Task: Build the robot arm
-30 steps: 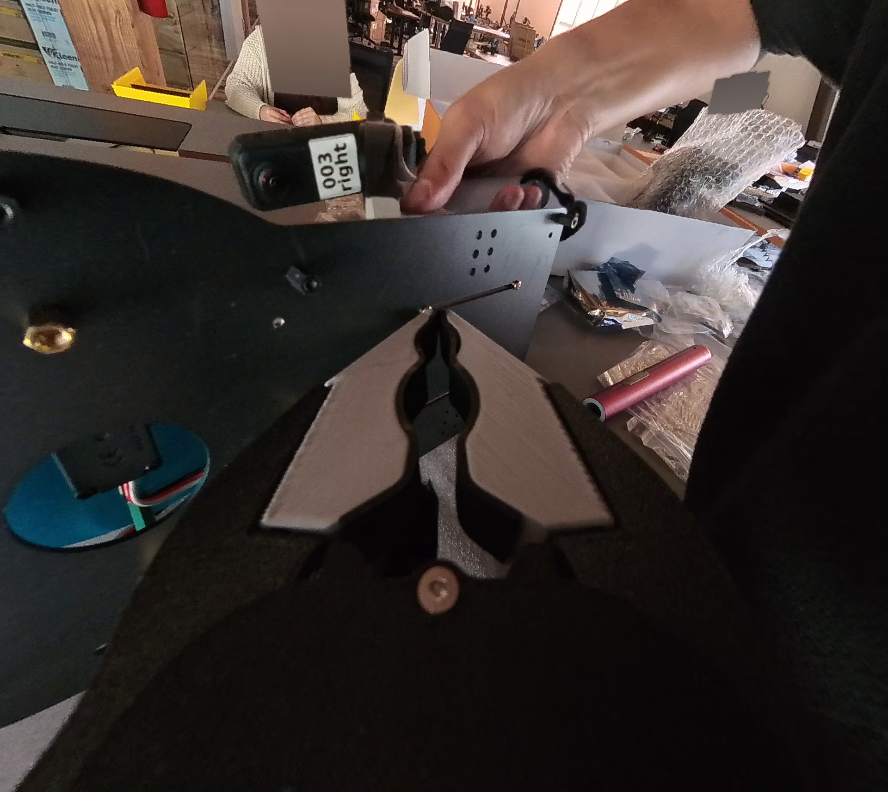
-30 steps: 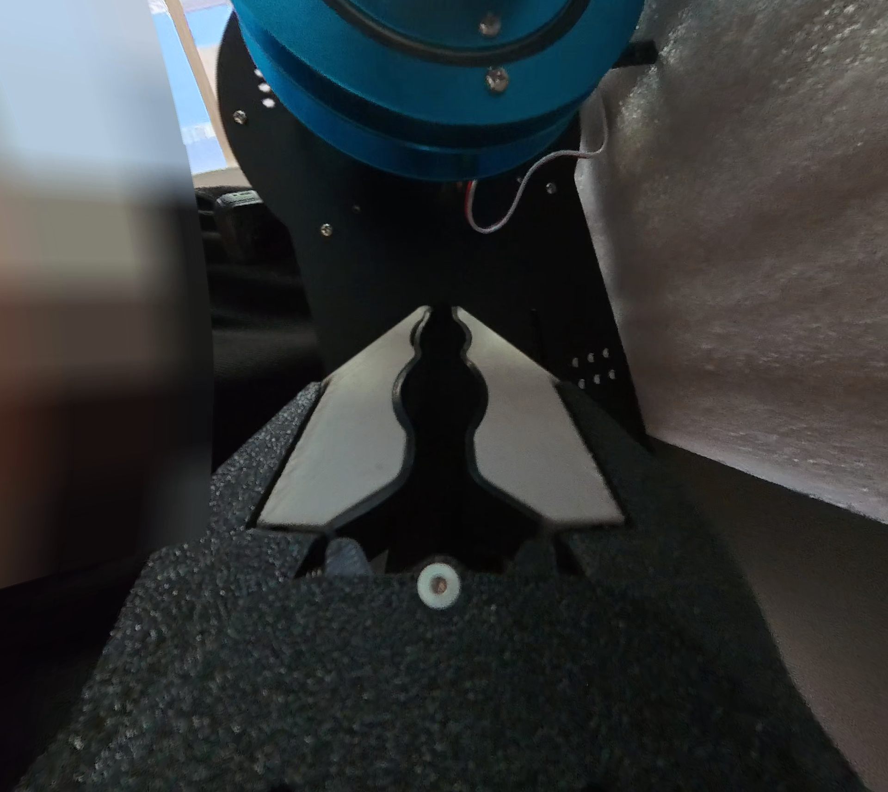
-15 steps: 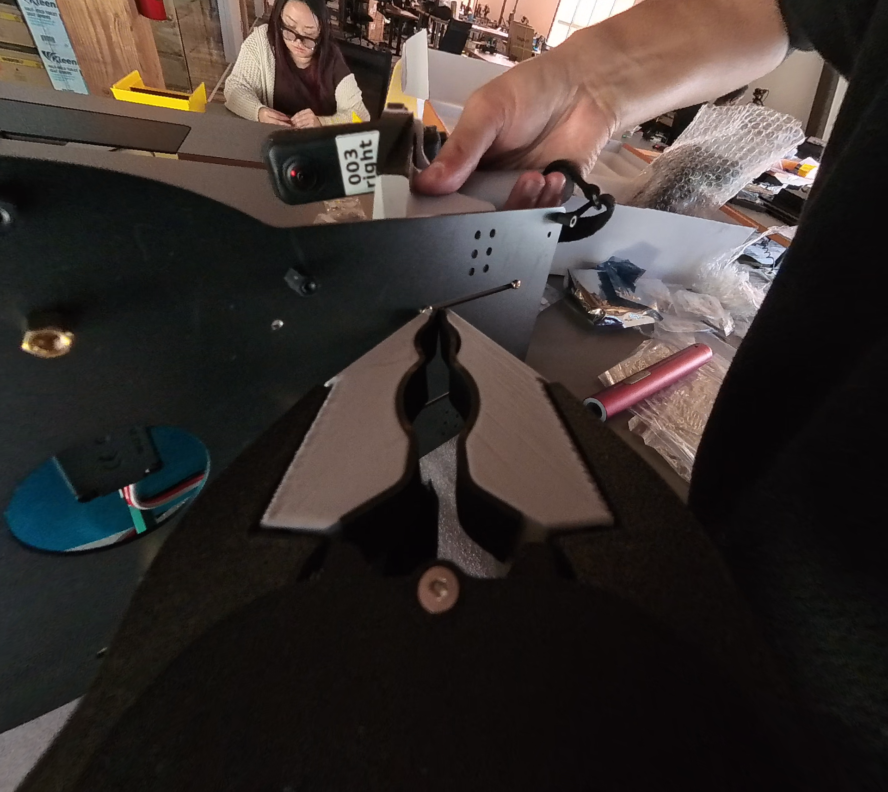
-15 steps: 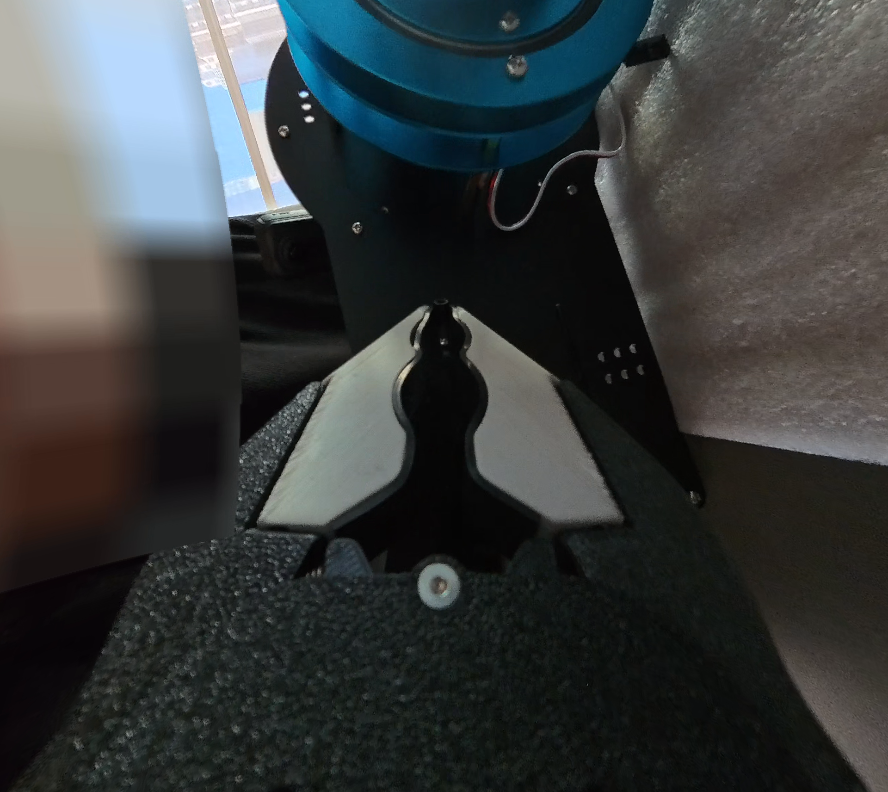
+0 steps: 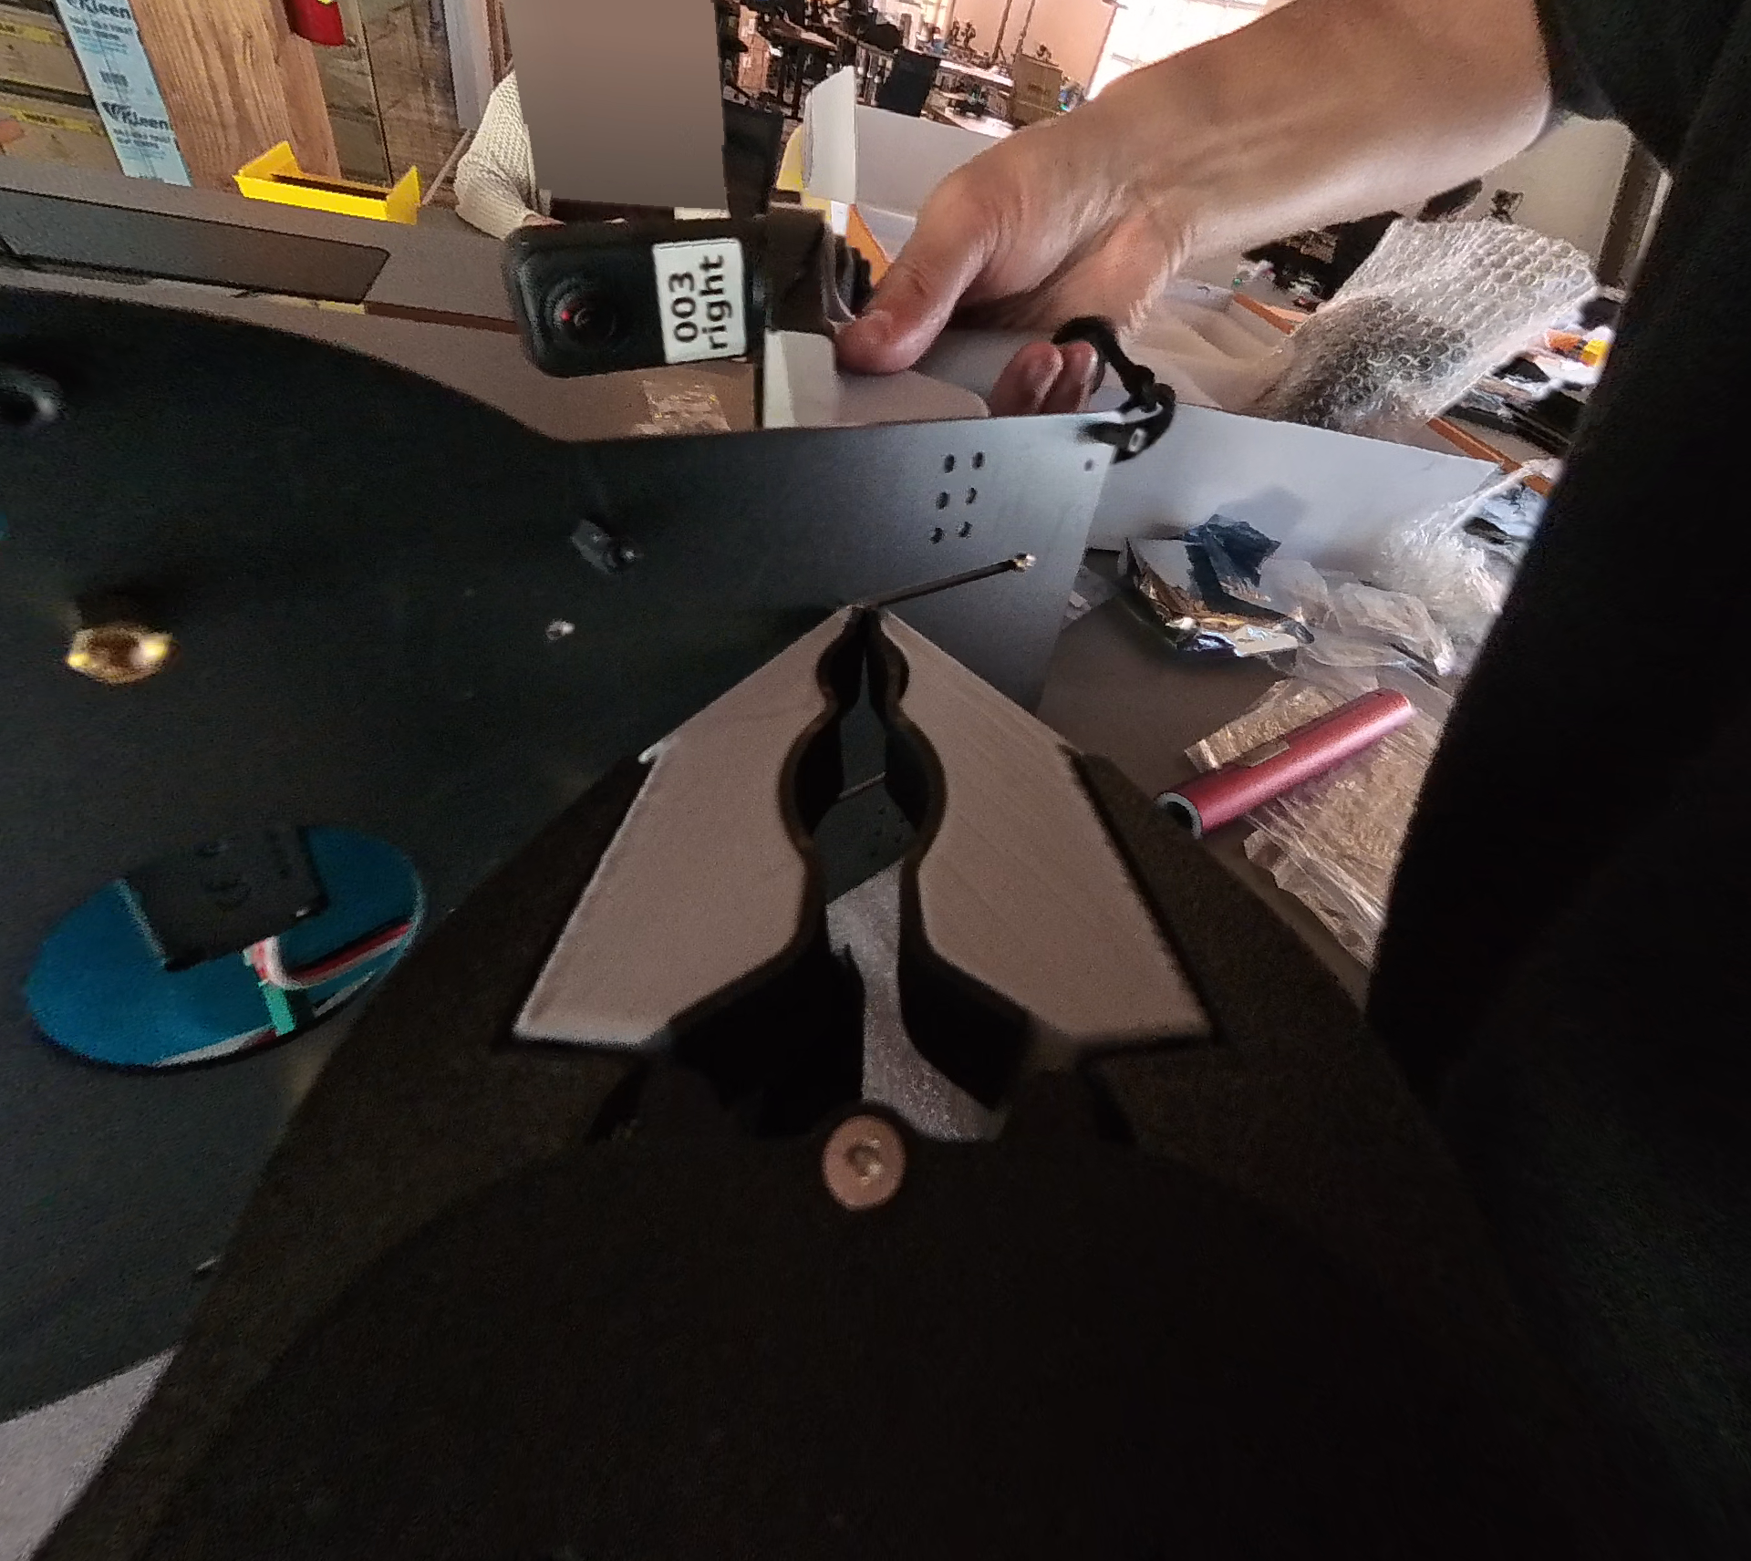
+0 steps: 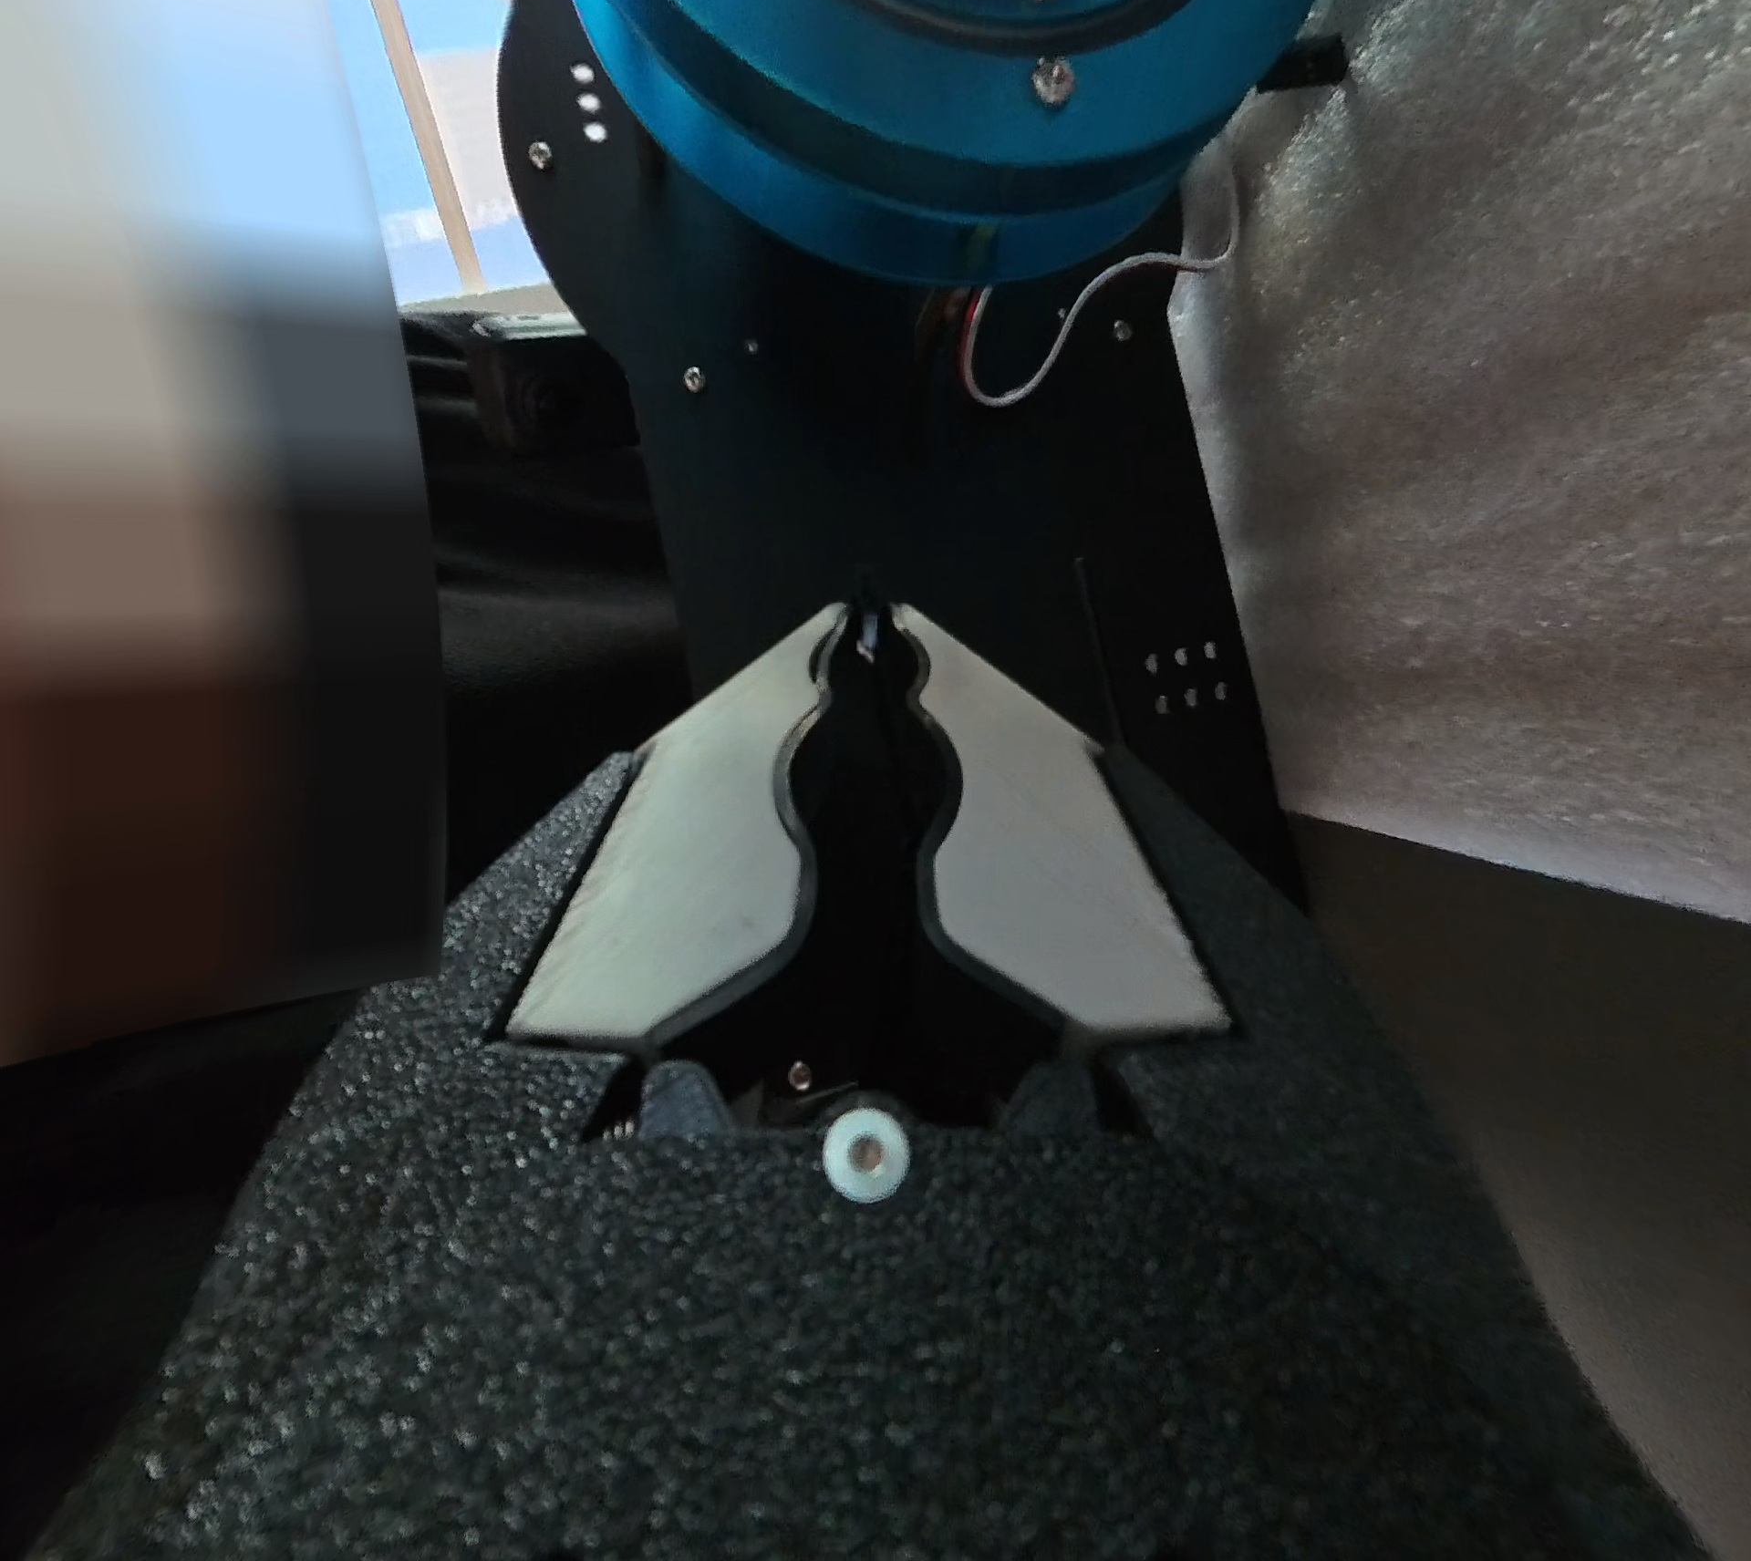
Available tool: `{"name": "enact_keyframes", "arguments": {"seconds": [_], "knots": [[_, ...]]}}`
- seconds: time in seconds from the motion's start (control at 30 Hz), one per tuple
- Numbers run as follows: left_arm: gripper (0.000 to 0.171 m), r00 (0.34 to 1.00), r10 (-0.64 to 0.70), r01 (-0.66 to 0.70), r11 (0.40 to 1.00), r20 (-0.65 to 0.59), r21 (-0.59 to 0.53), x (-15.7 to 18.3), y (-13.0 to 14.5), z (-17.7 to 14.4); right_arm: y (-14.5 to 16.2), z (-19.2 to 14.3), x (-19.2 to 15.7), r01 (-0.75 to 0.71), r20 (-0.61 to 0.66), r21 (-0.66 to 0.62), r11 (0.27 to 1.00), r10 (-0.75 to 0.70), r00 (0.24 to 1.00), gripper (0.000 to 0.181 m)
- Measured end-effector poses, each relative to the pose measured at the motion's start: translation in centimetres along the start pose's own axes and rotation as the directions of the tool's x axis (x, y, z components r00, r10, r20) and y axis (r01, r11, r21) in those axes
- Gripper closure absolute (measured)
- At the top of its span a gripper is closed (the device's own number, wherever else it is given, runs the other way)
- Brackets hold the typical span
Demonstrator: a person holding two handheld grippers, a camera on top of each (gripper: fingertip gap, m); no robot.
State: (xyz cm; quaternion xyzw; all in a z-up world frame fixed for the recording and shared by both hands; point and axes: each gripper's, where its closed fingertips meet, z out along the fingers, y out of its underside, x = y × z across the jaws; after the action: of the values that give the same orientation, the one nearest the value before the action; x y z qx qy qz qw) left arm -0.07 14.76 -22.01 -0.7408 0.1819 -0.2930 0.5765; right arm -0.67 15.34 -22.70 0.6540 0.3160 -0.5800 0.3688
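A black metal plate (image 5: 398,568) carrying a blue ring-shaped unit (image 6: 947,123) stands tilted, clamped by both tools

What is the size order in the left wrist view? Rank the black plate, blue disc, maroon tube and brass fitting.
1. black plate, by far the largest.
2. blue disc, though it sits nearer the camera than the tube, so this is unsure.
3. maroon tube.
4. brass fitting, the smallest.

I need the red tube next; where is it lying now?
Left wrist view, right side: the red tube lies on clear plastic bags, right of the black plate, below the crumpled foil.
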Motion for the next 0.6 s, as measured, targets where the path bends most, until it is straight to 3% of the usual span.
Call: {"name": "enact_keyframes", "arguments": {"seconds": [0.03, 0.27, 0.33, 0.43, 0.6], "knots": [[0.171, 1.0, -0.005, 0.005, 1.0, 0.004, 0.002, -0.1, 0.0, 0.0, 0.1, -0.1, 0.1, 0.013, -0.001, -0.017, 1.0, -0.013, 1.0, 0.175], [0.171, 0.999, -0.039, 0.039, 0.999, 0.002, 0.013, -0.4, -0.1, -0.2, -1.7, -2.1, -0.7, 0.193, -0.031, -0.025, 0.981, -0.194, 0.981, 0.175], [0.171, 0.998, -0.058, 0.058, 0.998, 0.012, 0.012, -0.8, 0.0, -0.6, -2.6, -3.3, -0.8, 0.264, -0.11, -0.025, 0.964, -0.265, 0.958, 0.175], [0.171, 0.997, -0.078, 0.078, 0.997, -0.004, -0.031, -1.3, 0.8, -1.5, -4.5, -5.4, -2.8, 0.386, -0.204, 0.036, 0.922, -0.372, 0.906, 0.175], [0.171, 0.993, -0.051, 0.026, 0.973, -0.107, -0.228, -0.2, 4.0, -2.6, -5.2, -7.3, -7.8, 0.588, -0.436, 0.057, 0.807, -0.51, 0.741, 0.176]]}}
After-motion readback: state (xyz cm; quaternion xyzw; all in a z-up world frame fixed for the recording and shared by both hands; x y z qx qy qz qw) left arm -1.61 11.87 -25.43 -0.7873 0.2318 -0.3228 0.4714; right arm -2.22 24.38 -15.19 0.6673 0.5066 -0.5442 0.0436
